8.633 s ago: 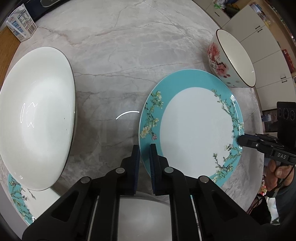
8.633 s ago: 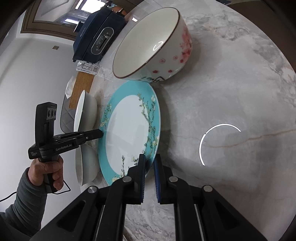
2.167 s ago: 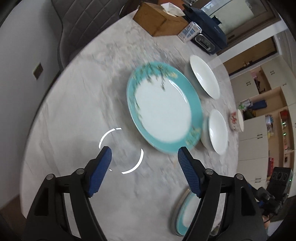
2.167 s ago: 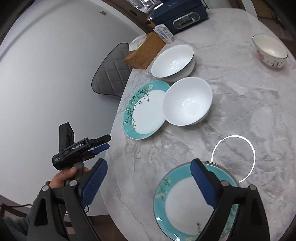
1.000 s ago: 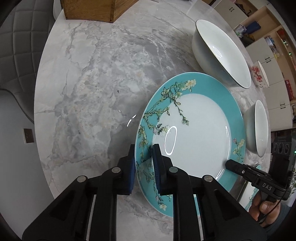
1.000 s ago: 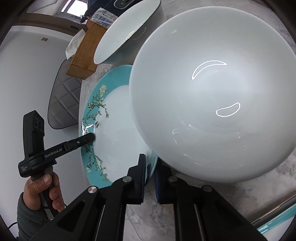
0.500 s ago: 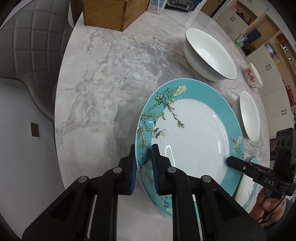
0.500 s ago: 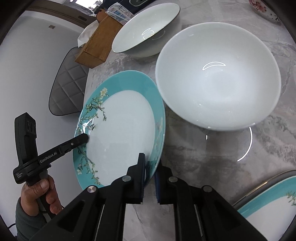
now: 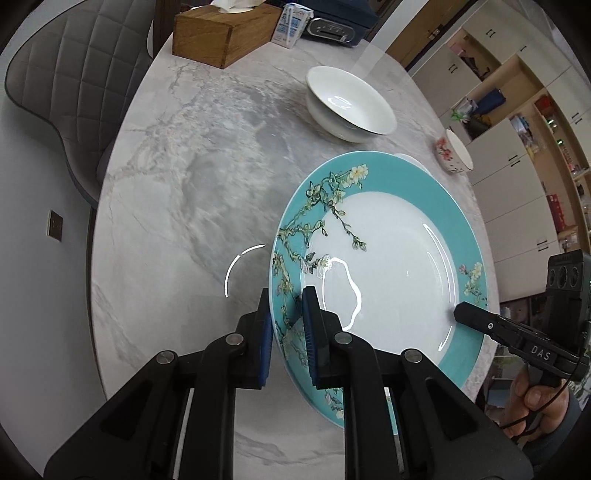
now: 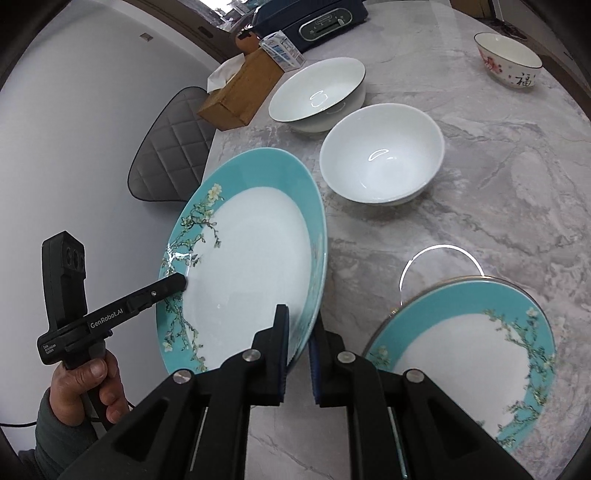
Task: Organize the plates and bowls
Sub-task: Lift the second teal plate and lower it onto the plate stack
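Note:
A teal-rimmed floral plate [image 9: 384, 258] [image 10: 251, 254] is held in the air above the marble table, tilted. My left gripper [image 9: 288, 321] is shut on its near rim, and my right gripper [image 10: 299, 332] is shut on the opposite rim. A second teal plate [image 10: 465, 354] lies flat on the table at the lower right of the right wrist view. A plain white bowl [image 10: 380, 170] and a dark-rimmed white bowl [image 10: 317, 92] [image 9: 349, 103] stand behind. A small floral bowl [image 10: 509, 59] [image 9: 454, 155] stands at the far edge.
A wooden tissue box [image 9: 225, 29] [image 10: 240, 92], a small carton [image 9: 291, 22] and a dark blue appliance [image 10: 314, 18] stand at the table's back. A grey quilted chair [image 9: 74, 92] stands beside the table. Cabinets [image 9: 517, 129] line the far wall.
Both grippers have lifted the teal plate higher off the table and carried it away from the white bowl, toward the second teal plate. Both grips are unchanged.

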The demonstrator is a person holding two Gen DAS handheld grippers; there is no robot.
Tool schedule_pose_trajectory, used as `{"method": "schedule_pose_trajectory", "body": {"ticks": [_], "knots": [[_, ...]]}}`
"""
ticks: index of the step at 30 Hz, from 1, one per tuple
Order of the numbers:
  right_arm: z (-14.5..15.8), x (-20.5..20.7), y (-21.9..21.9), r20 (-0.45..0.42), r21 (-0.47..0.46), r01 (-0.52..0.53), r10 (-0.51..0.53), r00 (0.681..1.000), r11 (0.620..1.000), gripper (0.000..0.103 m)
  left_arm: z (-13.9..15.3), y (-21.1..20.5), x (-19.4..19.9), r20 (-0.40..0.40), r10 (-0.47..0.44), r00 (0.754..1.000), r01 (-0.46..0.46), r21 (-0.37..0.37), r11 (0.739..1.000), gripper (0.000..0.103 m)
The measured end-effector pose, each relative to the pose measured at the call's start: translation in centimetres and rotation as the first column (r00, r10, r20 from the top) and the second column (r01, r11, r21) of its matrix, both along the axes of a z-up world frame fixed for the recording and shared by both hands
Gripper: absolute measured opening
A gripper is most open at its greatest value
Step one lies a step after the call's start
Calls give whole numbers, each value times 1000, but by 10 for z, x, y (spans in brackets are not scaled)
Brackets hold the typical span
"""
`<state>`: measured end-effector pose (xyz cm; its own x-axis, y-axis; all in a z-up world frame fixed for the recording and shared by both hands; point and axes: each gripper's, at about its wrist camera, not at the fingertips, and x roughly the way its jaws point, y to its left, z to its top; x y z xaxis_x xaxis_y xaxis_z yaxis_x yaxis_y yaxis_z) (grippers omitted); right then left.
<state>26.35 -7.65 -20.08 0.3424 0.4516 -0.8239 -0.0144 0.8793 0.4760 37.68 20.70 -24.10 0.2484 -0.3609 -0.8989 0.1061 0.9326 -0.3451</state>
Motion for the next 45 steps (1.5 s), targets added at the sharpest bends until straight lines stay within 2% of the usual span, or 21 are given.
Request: {"method": "schedule_pose_trajectory", "body": {"ticks": [4,11,18,26,36,45], "knots": [[7,-28,-29,17,-25,-17,18,1000,1000,12,7,-40,-35,6,-2,1000,2,-10,1000,13],[0,-75,-91,21,-40,-2,2,1000,999,12,2,-111,-85,-3,-32,999,32,4,999,13],[-17,-106,-128,26,-78,-17,19,999,997,12,-25,-156,-123,-19,-28,999,28,11,1000,13],[-49,-119,-152,19,-96,-23,25,1000,995,11,-51,-179,-142,-20,-5,1000,5,37,999,13],[-59,-112,-161,31,-117,-29,33,999,993,12,-67,-187,-140,-9,2,1000,-1,63,998,14],[-55,-110,-150,68,-214,-93,110,992,972,13,-73,-187,-135,-12,20,1000,-19,67,998,15]]}}
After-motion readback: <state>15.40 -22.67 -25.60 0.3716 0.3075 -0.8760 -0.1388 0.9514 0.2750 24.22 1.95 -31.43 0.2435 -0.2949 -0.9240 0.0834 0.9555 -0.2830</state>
